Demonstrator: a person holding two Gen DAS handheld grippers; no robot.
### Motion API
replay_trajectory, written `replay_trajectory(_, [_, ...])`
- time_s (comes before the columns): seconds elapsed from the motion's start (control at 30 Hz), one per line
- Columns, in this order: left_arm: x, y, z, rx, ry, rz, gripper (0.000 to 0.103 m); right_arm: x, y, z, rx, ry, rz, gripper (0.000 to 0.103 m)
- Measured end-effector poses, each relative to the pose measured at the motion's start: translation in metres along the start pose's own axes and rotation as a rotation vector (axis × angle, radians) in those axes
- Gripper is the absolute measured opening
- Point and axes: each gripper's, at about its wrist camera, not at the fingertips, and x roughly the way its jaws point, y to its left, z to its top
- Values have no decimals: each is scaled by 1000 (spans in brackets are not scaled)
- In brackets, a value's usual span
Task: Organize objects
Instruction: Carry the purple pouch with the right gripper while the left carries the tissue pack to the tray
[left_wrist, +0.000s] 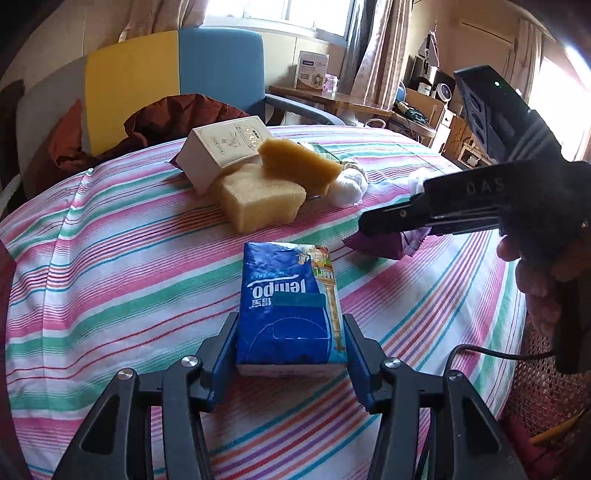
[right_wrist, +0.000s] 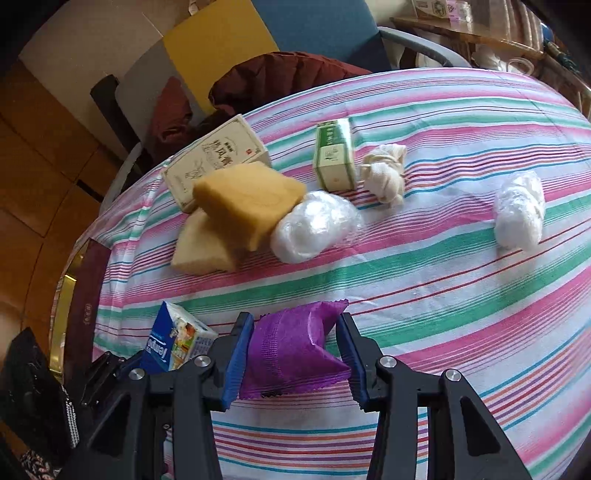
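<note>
On the striped bench, we grip two items.
Left tongs clamp the tissue pack; right tongs squeeze the purple pouch, which may slip because it crumples.

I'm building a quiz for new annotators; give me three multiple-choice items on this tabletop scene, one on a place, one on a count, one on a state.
1. Where does the darker yellow sponge lie?
A. Alone at the table edge
B. Propped on the paler sponge and the cream box
C. Inside the green box

2. How many clear-wrapped white bundles lie on the striped cloth?
A. Two
B. Four
C. None

3. What is between the jaws of the right gripper?
A. Nothing
B. The blue tissue pack
C. A purple pouch

Answers:
1 B: it leans across both in the right wrist view.
2 A: one bundle beside the sponges, another far right.
3 C: the pouch bulges between both pads; the left gripper has the tissue pack.
</note>
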Motion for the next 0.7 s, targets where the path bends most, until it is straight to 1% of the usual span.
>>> replay_trajectory(0.1, [-9, 2, -7, -17, 0, 14, 53, 3, 13, -2, -38, 1, 47, 47])
replay_trajectory(0.13, [-14, 4, -10, -18, 1, 24, 53, 2, 18, -5, -58, -1, 50, 47])
replay_trajectory(0.2, [-20, 9, -15, -29, 0, 20, 53, 1, 27, -10, -95, -9, 47, 47])
replay_trajectory(0.33, [-41, 18, -29, -39, -14, 30, 53, 6, 34, -9, -155, -24, 33, 47])
replay_trajectory(0.47, [-65, 24, -38, -26, -51, 42, 53, 13, 40, -12, -196, -14, 11, 47])
replay_trajectory(0.57, [-78, 30, -39, -43, -73, 47, 53, 17, 47, -16, -225, -8, 14, 47])
replay_trajectory(0.7, [-101, 44, -41, -84, -121, 65, 53, 16, 62, -21, -288, -22, 38, 47])
